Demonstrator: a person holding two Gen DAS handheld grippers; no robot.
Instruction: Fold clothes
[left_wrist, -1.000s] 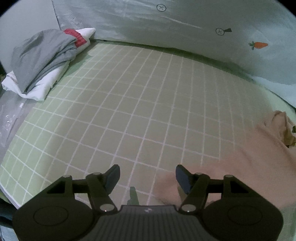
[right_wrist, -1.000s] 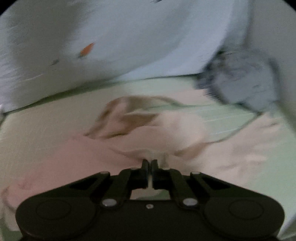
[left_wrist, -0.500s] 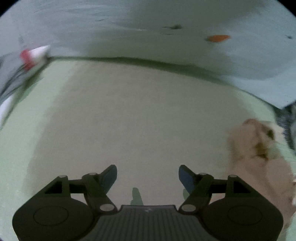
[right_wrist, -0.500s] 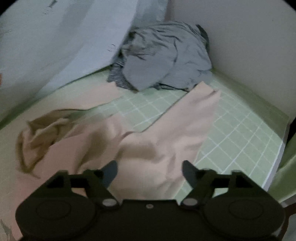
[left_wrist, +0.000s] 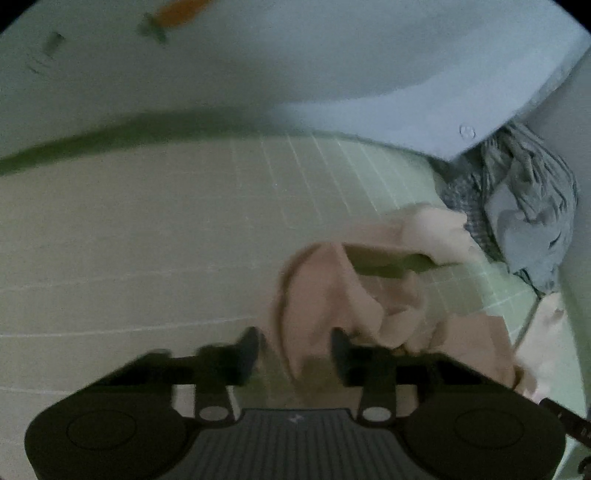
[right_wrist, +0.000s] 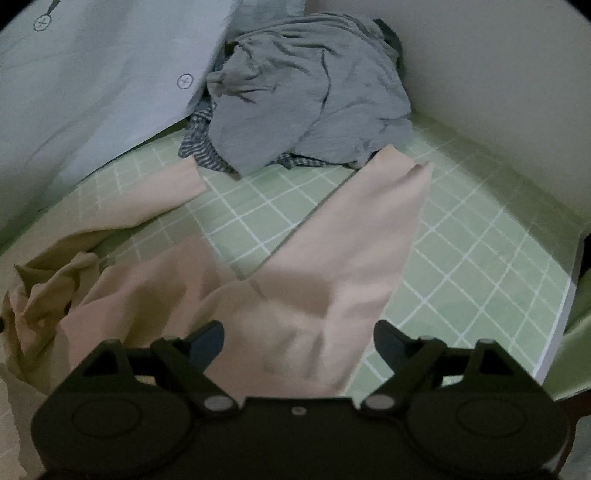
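Green checked bedding (right_wrist: 461, 266) carries my beige garment (right_wrist: 332, 266), spread and rumpled, its far ends near the grey clothes heap (right_wrist: 310, 96). My right claw (right_wrist: 298, 341) hangs released over the cloth. My left claw (left_wrist: 295, 349) straddles a raised fold, apparently not yet clenched, though blur hampers me.

Rumpled peach garment (right_wrist: 332, 258) lies spread on the bed, legs splayed.

Bare green sheet (right_wrist: 461, 266) to my right = free passage; grey clothes heap (right_wrist: 306, 99) w/ wall (right_wrist: 498, 92) behind blocks far corner.
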